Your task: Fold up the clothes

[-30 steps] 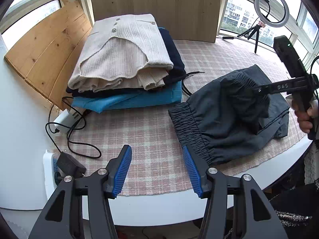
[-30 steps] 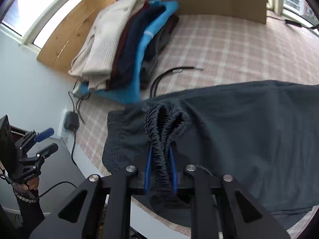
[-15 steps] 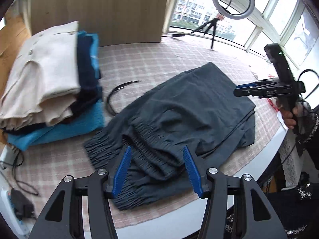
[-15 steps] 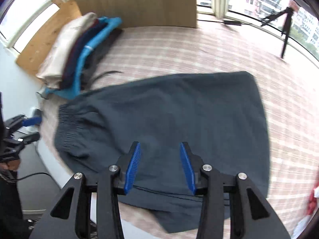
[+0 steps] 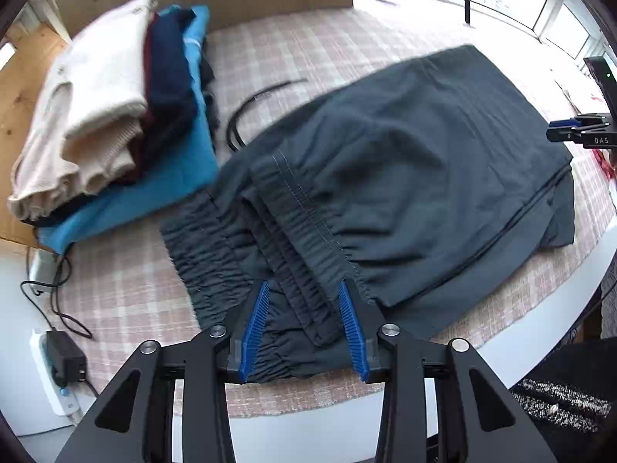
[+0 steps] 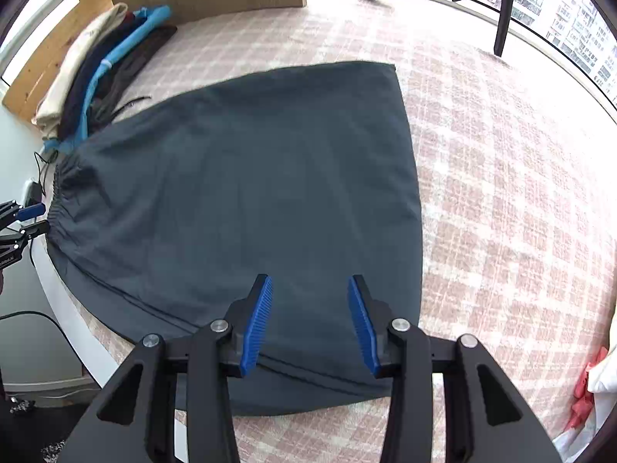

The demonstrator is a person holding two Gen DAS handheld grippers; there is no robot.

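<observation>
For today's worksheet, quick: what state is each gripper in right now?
Left gripper: jaws just closing around the dark shorts' elastic waistband, no grip yet.
Right gripper: open, empty.

We hold our right claw (image 6: 309,318) over the near edge of the dark gray shorts (image 6: 246,208). Its two blue pads (image 6: 257,322) stand apart, and they have just been opening. The cloth lies flat under them and is not pinched. The shorts spread out ahead of the claw on the pink checked cloth (image 6: 501,193). Far ahead and to the left is a pile of folded clothes (image 6: 100,61). Way off to the left, by the stretchy waist, we see our left claw (image 6: 23,220). A black tripod leg (image 6: 503,19) stands far ahead on the right.
</observation>
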